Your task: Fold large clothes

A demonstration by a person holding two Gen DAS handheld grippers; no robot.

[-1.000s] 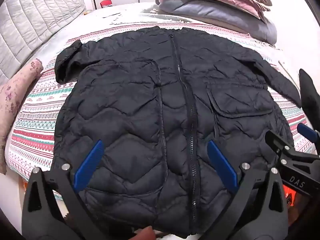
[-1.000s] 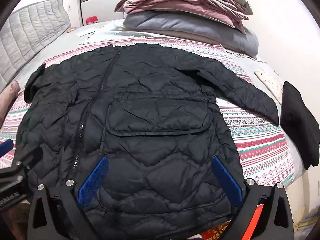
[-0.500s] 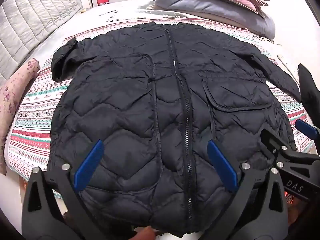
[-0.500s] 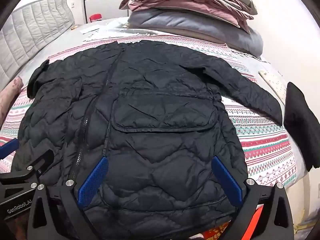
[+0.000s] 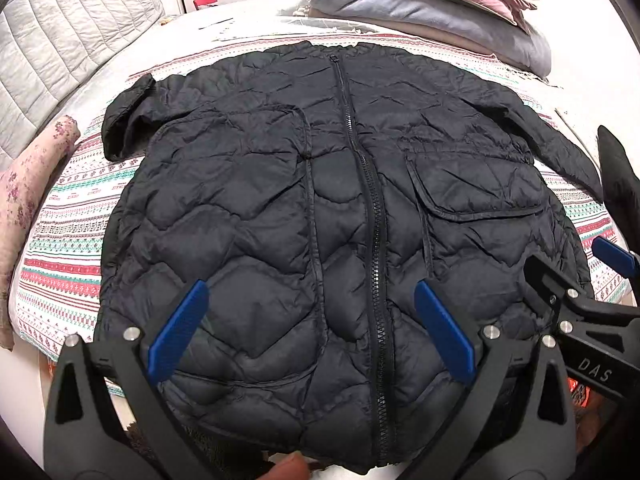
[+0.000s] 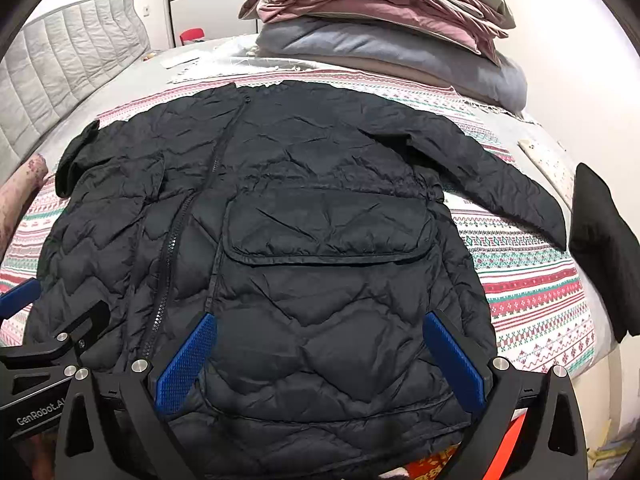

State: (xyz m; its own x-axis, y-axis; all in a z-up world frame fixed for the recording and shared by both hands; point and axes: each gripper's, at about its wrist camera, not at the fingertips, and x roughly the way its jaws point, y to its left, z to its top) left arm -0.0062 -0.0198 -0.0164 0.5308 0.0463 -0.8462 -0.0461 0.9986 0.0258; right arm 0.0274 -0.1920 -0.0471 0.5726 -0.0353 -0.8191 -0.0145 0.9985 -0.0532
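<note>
A black quilted zip jacket [image 5: 320,208] lies flat, front up, on a patterned bed cover [image 5: 72,232], hem toward me and sleeves spread out. It also shows in the right wrist view [image 6: 320,240]. My left gripper [image 5: 312,332] is open and empty above the hem left of the zipper. My right gripper [image 6: 320,360] is open and empty above the hem below the flap pocket [image 6: 328,228]. The right gripper also shows at the right edge of the left wrist view [image 5: 580,300].
Folded bedding [image 6: 380,20] is stacked at the far side. A quilted headboard [image 5: 60,52] is at left. A floral pillow [image 5: 28,176] lies at the left edge. A black garment [image 6: 604,248] lies on the right bed edge.
Both grippers have drawn back a little and tilted, so the jacket sits lower and more centred in view. The jacket has not moved.
</note>
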